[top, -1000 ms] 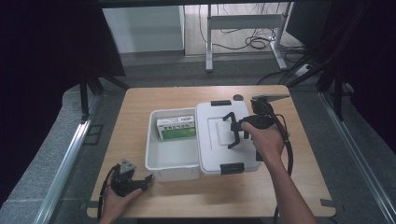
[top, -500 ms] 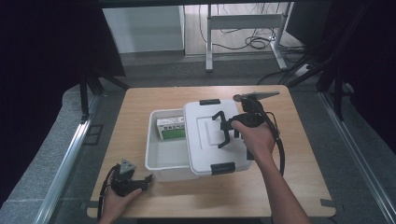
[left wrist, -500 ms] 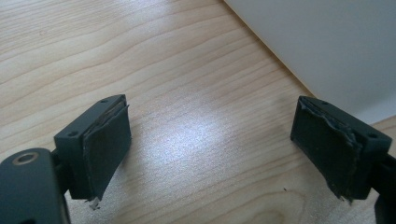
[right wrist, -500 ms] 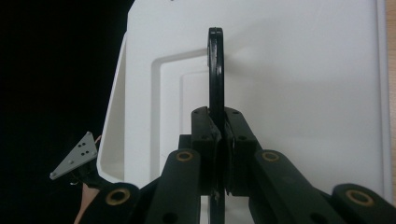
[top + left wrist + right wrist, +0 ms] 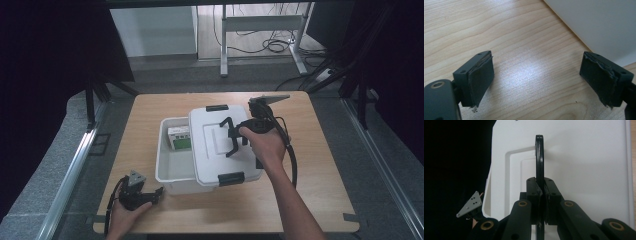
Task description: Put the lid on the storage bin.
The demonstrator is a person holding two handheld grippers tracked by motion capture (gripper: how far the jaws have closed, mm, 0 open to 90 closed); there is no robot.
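Evidently the lid point(image 5: 220, 145) is being set onto the white bin point(image 5: 172, 160): it is lying across the bin's right part, leaving the left part open, where a small green-and-white box point(image 5: 180, 138) is sitting against the far wall. The right tongs point(image 5: 232, 137) are pinching the lid's black handle point(image 5: 539, 157) from the bin's right side, jaws pressed together on it. The lid's long axis is running near-to-far, like the bin's, so the coming move looks like a shift leftward. The left tongs point(image 5: 159, 190) are resting on the bench point(image 5: 145, 110) just beside the bin's near-left corner, jaws spread, holding nothing.
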